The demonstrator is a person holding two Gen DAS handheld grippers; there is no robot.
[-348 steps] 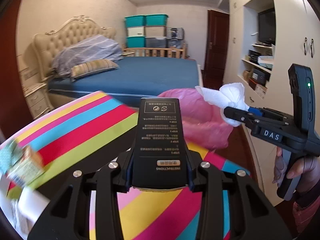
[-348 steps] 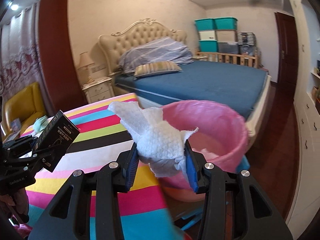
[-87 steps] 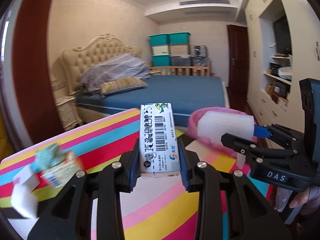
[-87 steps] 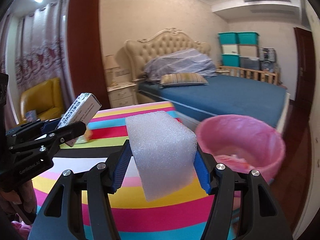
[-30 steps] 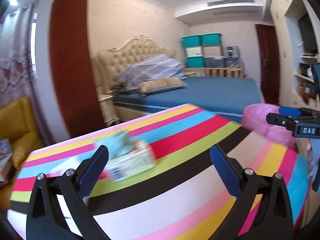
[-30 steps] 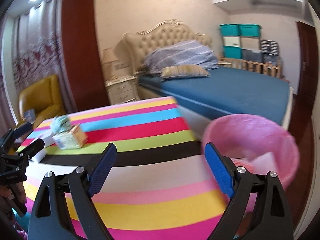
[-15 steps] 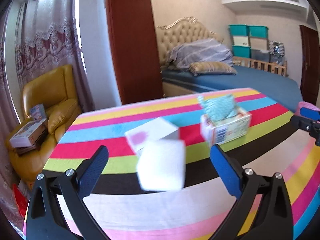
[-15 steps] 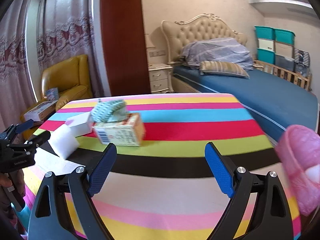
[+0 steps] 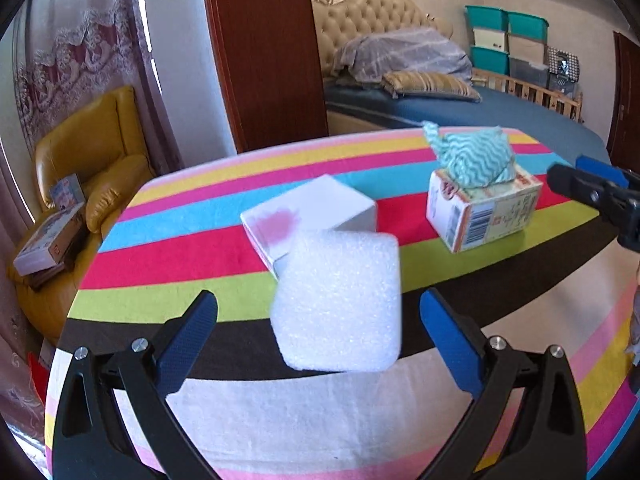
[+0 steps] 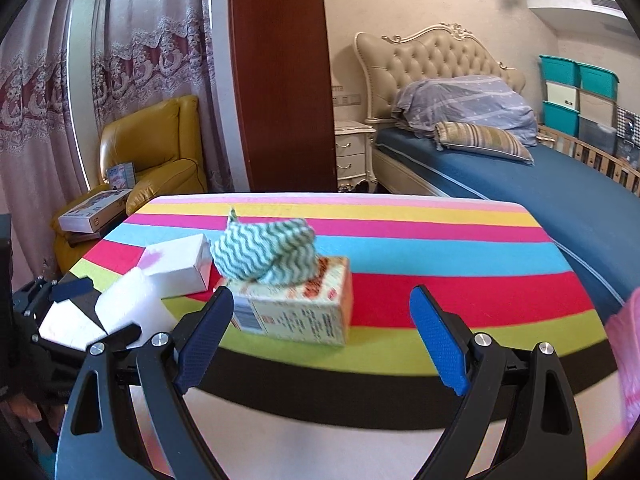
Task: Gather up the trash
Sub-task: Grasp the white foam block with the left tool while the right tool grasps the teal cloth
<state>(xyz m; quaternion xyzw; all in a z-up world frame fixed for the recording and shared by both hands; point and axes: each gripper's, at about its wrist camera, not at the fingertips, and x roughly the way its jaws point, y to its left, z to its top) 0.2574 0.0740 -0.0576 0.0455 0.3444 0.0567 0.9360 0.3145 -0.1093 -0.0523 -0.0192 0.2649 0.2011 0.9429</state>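
Observation:
On the striped table lie a white foam block, a white box with a pink mark behind it, and a carton topped by a teal zigzag cloth. My left gripper is open, its jaws on either side of the foam block without touching it. My right gripper is open and empty, just in front of the carton and cloth. The foam block and white box show at its left. The pink bin liner shows at the right edge.
A yellow armchair with boxes on it stands beyond the table's left end. A bed and a nightstand lie behind the table. A dark wooden panel rises behind its far edge.
Both grippers have swung left from the pink bin toward the items on the table. The left gripper has come closer to the foam block, which now sits between its jaws.

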